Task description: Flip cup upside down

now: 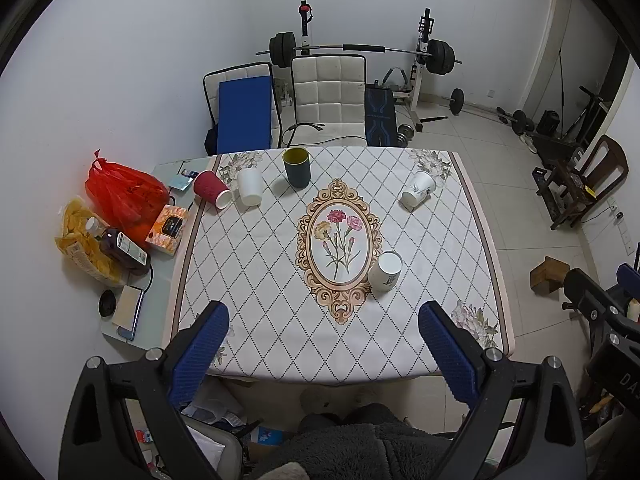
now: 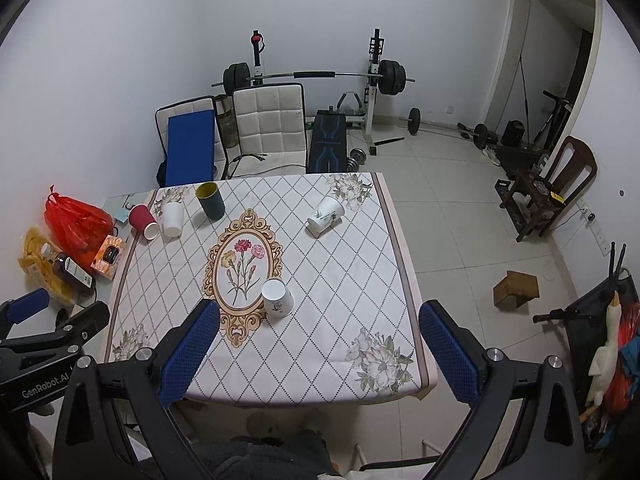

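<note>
Several cups stand on the floral tablecloth [image 1: 280, 320]. A white printed cup [image 1: 385, 271] stands nearest, right of the flower medallion; it also shows in the right wrist view [image 2: 277, 298]. A second white printed cup [image 1: 418, 191] is at the far right [image 2: 326, 214]. A dark cup with a yellow inside [image 1: 297, 167] stands upright at the far middle [image 2: 210, 199]. A plain white cup [image 1: 249, 187] and a red cup [image 1: 212, 189] stand at the far left. My left gripper [image 1: 323, 316] and right gripper [image 2: 319, 314] are open and empty above the near edge.
Left of the cloth lie a red bag [image 1: 122, 196], a snack bag [image 1: 86, 246], a brown bottle [image 1: 124, 252], a tissue box [image 1: 168, 229] and a phone [image 1: 128, 312]. Chairs [image 1: 328, 100] and a barbell rack [image 1: 360, 50] stand behind the table. A wooden stool [image 2: 515, 291] is on the floor right.
</note>
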Action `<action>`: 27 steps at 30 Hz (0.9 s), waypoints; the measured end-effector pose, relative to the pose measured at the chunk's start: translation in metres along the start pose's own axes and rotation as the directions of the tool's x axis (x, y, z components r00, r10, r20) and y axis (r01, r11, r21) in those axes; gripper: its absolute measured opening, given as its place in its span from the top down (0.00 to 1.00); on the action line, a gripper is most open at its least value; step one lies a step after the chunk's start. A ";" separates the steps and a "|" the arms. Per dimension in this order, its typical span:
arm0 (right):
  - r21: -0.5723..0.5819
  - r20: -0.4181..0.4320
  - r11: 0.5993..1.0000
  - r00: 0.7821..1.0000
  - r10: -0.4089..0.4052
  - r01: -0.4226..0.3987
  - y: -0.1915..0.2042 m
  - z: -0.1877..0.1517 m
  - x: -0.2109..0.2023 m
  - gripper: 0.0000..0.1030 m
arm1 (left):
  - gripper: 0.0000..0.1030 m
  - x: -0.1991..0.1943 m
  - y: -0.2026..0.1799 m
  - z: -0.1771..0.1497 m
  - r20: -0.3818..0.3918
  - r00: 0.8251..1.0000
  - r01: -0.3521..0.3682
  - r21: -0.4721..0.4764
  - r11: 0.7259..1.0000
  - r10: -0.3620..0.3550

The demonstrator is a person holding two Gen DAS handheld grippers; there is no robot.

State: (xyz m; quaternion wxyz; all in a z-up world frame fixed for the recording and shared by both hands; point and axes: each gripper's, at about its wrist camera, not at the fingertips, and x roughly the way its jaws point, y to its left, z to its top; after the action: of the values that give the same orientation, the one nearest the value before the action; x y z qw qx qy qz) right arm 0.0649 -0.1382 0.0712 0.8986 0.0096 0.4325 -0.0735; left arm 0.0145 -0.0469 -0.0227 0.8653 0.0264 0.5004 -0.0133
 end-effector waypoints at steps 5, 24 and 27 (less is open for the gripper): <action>-0.005 -0.004 1.000 1.000 0.009 -0.009 0.003 -0.007 0.001 0.01 | 0.06 -0.002 0.003 0.001 0.003 1.000 -0.002 -0.006 1.000 0.002; -0.010 -0.011 1.000 1.000 0.021 -0.021 0.003 -0.018 -0.003 0.01 | 0.06 -0.002 0.010 0.002 0.007 1.000 -0.008 -0.013 1.000 0.008; -0.012 -0.012 1.000 1.000 0.022 -0.022 0.002 -0.019 -0.005 0.01 | 0.06 -0.003 0.009 0.001 0.006 1.000 -0.009 -0.015 1.000 0.009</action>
State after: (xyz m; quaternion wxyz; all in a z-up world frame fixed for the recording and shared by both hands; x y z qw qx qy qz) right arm 0.0473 -0.1340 0.0628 0.8969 0.0096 0.4380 -0.0610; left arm 0.0140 -0.0379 -0.0193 0.8672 0.0218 0.4975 -0.0059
